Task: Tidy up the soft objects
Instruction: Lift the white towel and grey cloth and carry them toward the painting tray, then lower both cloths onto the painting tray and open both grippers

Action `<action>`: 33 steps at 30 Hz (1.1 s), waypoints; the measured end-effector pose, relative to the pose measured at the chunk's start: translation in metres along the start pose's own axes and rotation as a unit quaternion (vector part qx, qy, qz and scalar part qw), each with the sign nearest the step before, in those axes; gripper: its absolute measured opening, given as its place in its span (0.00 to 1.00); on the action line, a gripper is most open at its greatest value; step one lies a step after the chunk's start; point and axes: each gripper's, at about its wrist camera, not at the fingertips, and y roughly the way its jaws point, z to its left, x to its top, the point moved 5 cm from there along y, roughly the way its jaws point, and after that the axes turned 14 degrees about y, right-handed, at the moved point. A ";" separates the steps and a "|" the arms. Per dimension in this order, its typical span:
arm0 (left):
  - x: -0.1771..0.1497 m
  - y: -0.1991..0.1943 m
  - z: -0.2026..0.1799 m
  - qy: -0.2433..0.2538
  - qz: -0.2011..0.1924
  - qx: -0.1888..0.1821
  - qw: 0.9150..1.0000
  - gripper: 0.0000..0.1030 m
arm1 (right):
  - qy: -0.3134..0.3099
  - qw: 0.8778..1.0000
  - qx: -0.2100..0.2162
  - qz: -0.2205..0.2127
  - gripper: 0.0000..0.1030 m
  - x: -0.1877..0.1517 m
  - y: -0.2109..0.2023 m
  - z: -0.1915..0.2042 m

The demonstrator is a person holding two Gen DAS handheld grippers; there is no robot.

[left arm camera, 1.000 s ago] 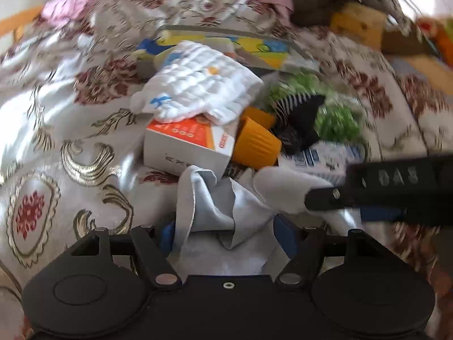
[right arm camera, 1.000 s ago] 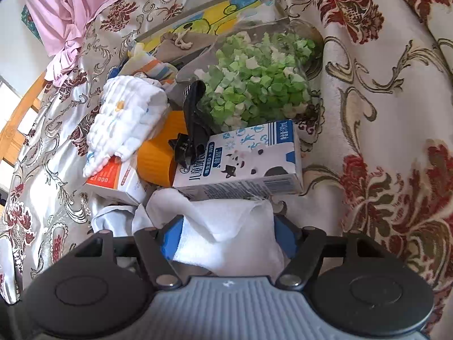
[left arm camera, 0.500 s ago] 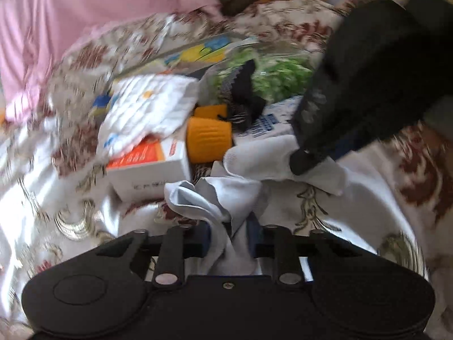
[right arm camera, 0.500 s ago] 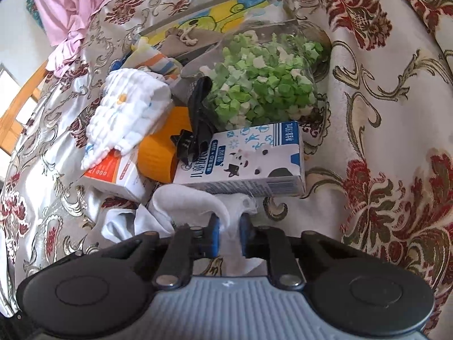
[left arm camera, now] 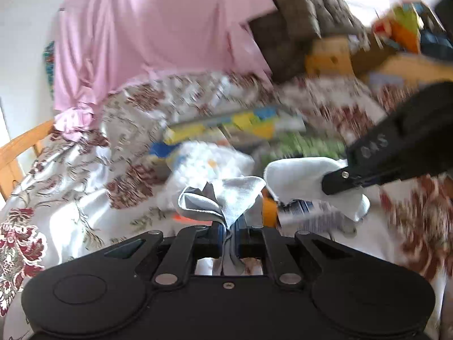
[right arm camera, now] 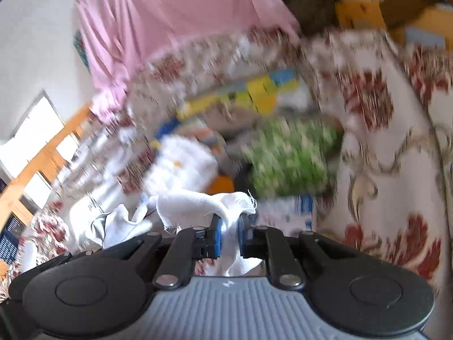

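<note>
Left gripper (left arm camera: 232,228) is found pressed together on a grey cloth (left arm camera: 226,198), which is pinched near one corner so that a loose fold stands up above the blue pads while the remainder hangs below the jaws. The hold appears chosen to lift the cloth free of the pile, not to drag it.

Behind it, on the floral bedspread (left arm camera: 70,187), a clutter is noted, much of it blurred: a white quilted cloth (left arm camera: 203,167), an orange item (left arm camera: 269,209) too indistinct to name, a yellow-and-blue flat box (left arm camera: 235,126), and a blue-and-white carton (left arm camera: 308,215). A pink sheet (left arm camera: 147,34) is draped at the head of the bed.

Right gripper (right arm camera: 228,231) is likewise closed, nipping a white gauze cloth (right arm camera: 198,202); in the left view the same cloth is seen held out in front of that gripper, above the carton. A bag of green pieces (right arm camera: 288,161) lies beyond it, blurred.

Both soft items are therefore held clear of the bedspread, each by one tool, well separated from the rigid boxes. It is judged that sorting is at an early stage, the white quilted cloth being untouched. Whether the grey and white cloths are joined lower down cannot be told; a tangle there would be the chief risk on separation.
</note>
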 end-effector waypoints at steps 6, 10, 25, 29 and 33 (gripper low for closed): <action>0.036 0.001 0.031 -0.056 -0.022 0.001 0.998 0.08 | -0.052 0.995 0.029 -0.078 0.13 0.032 -0.016 0.024; 0.071 0.025 0.053 -0.085 -0.036 -0.009 0.996 0.08 | -0.101 0.985 0.048 -0.128 0.13 0.069 -0.015 0.043; 0.157 0.207 0.077 -0.108 -0.043 -0.040 0.992 0.08 | -0.026 0.982 0.022 -0.184 0.13 0.196 0.113 0.009; 0.163 0.248 0.069 -0.119 -0.022 -0.054 0.991 0.08 | 0.002 0.988 0.004 -0.155 0.13 0.205 0.147 -0.009; 0.161 0.281 0.062 -0.130 0.009 -0.071 0.989 0.08 | 0.012 0.993 -0.015 -0.119 0.13 0.208 0.178 -0.021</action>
